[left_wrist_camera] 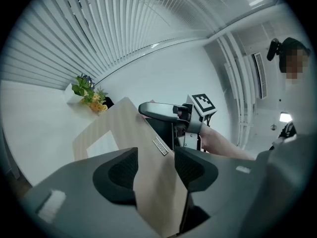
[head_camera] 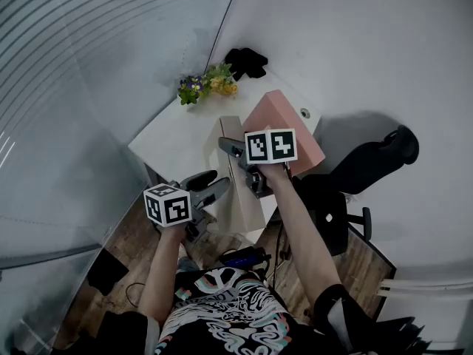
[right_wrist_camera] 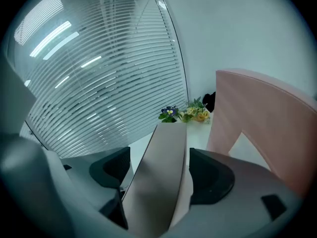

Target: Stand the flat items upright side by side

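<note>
On the white counter (head_camera: 177,135), from the head view, flowers (head_camera: 207,87) sit at the far corner. A pink board (head_camera: 284,124) stands to the right of the flowers and nearer the person. A beige board (head_camera: 240,198) lies just left of it, running from below the flowers toward the person, between the left tongs (head_camera: 214,185) and the right tongs (head_camera: 240,165).

In the left gripper view, the left tongs clamp the beige board, which points toward the flowers.

In the right gripper view, the right tongs stand wide. The beige board is edge-on between them, below the flowers, with the pink board to the right.
</note>
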The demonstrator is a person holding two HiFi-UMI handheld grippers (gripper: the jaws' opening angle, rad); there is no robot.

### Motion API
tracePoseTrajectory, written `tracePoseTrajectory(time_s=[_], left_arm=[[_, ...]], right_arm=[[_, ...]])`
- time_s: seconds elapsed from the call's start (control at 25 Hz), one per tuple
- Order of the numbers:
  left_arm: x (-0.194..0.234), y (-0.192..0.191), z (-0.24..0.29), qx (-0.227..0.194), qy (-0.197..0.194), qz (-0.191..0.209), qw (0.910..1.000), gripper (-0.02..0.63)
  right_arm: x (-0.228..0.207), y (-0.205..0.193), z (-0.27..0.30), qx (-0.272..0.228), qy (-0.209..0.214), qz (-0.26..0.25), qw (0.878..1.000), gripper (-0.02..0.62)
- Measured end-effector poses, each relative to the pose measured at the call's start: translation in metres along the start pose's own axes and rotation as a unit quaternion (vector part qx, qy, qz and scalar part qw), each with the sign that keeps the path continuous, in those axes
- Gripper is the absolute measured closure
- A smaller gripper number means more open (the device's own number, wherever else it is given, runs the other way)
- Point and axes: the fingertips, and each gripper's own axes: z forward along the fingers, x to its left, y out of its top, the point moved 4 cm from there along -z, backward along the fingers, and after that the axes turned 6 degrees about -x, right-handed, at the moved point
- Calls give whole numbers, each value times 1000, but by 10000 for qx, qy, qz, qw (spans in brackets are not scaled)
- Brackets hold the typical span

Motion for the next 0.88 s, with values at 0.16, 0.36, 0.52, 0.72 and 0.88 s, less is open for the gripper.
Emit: tracePoseTrajectory(time_s=[0.16,0.36,0.52,0.72,0.88], left_arm=[[3,-1,2,120,-103,-62,9999,390],[5,-4,5,242,-224,-118,9994,390],[9,-4,6,276,-228,-171,9992,390],[11,-2,6,253,-212,-232,9992,391],[12,-3,6,256,-202,-265,9991,393]], right_arm=[[-2,-1,12,249,-174,-73,9995,218],[-6,-4,19,383,-259,-52,9989,269],[-7,-1,21,271,-268,39,9993,281],[-6,-1,20,180,-283,103,9994,288],[-4,-1,18,131,-279,140,9994,291]])
